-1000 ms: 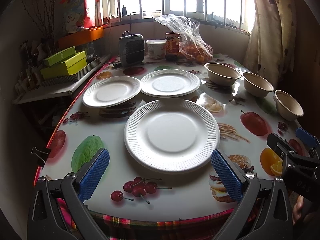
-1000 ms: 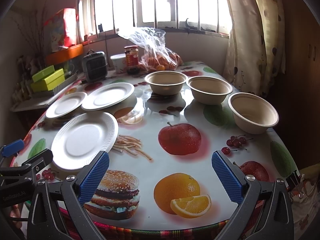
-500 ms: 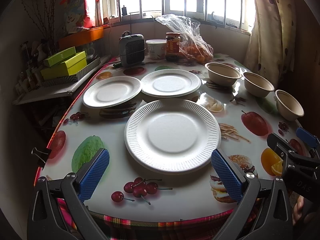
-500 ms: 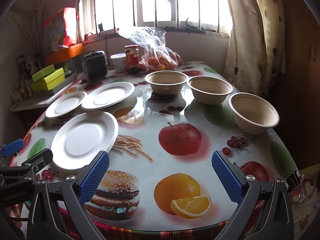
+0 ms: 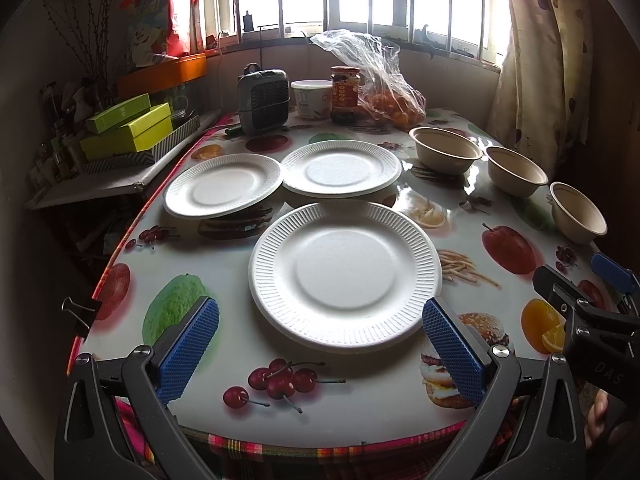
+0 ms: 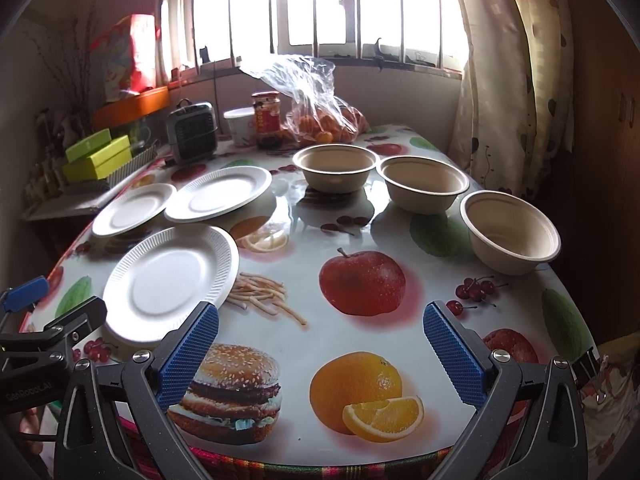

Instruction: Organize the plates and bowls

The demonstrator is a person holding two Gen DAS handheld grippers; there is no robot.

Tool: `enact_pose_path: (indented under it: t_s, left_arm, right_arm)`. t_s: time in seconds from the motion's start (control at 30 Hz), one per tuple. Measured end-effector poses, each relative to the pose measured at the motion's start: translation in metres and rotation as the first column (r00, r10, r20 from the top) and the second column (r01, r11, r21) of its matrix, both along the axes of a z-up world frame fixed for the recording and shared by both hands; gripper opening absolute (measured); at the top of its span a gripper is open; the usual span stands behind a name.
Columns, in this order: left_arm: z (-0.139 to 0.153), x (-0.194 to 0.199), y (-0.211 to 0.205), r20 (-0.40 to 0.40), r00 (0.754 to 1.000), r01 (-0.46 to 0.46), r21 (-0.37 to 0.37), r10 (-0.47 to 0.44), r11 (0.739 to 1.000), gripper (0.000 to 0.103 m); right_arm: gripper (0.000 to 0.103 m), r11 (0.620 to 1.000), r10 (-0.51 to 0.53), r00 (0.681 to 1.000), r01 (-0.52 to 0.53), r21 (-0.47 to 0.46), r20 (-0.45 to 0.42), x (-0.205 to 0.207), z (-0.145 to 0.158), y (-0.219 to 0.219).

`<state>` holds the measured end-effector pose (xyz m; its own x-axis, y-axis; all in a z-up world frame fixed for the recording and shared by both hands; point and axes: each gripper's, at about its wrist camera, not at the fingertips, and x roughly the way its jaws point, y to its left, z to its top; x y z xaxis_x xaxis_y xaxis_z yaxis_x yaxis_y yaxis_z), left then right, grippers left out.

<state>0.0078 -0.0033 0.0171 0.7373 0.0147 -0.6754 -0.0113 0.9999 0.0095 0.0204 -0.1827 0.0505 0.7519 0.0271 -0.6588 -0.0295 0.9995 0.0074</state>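
While three white paper plates lie on the fruit-print table [image 5: 224, 268], the nearest plate [image 5: 346, 276] fills the centre of the left wrist view, just beyond the wide-open, empty left gripper [image 5: 320, 344], whose blue pads [image 5: 188, 350] stand to either side of its near rim without touching it. Up and to the left sits the left far plate [image 5: 223, 185], and the right far plate [image 5: 341, 168] lies beside it, its rim slightly overlapping the other's edge, though whether they touch is hard to tell. Three tan bowls run along the right side of the frame, each apart from the next: the far bowl [image 5: 446, 151], the middle bowl [image 5: 516, 171] and the near bowl [image 5: 578, 213].

From the right wrist view, the right gripper [image 6: 320, 346] is also spread wide and holds nothing, poised over the printed burger and orange at the bottom of the frame. Its bowls stand in the upper right, the near one [image 6: 510, 232] closest.

At the back, under the window, stand a small grey heater [image 5: 264, 102], a white tub [image 5: 312, 98], a jar [image 5: 345, 94] and a clear bag of oranges [image 5: 384, 88].
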Motion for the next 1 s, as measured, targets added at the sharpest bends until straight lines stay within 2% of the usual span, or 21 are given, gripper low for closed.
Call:
enact_pose_path:
  t_s: [0.13,0.27,0.37,0.47,0.77,1.0]
  left_arm:
    - [0.005,0.005,0.005,0.013,1.0,0.006,-0.009,-0.006,1.0,0.102]
    - [0.011,0.016,0.015,0.002,1.0,0.02,-0.064,-0.02,0.998,0.102]
    - [0.015,0.026,0.022,0.008,1.0,0.004,-0.051,-0.004,0.999,0.102]
    - [0.017,0.04,0.033,-0.011,1.0,-0.004,-0.085,0.004,0.996,0.102]
    - [0.031,0.072,0.077,-0.011,0.996,-0.091,-0.106,0.091,0.99,0.102]
    - [0.039,0.092,0.12,-0.015,0.982,-0.187,-0.098,0.187,0.977,0.102]
  right_arm:
    - [0.103,1.0,0.026,0.999,-0.026,-0.004,0.019,0.007,0.011,0.002]
    - [0.103,0.999,0.048,0.998,-0.048,-0.007,0.028,0.017,0.015,0.005]
    - [0.103,0.998,0.068,0.997,-0.068,-0.013,0.038,0.028,0.02,0.006]
    - [0.103,0.996,0.084,0.995,-0.083,-0.019,0.046,0.043,0.025,0.007]
    - [0.103,0.986,0.169,0.984,-0.167,-0.027,0.056,0.082,0.038,0.027]
    - [0.103,0.957,0.289,0.955,-0.287,-0.033,0.065,0.117,0.05,0.068]
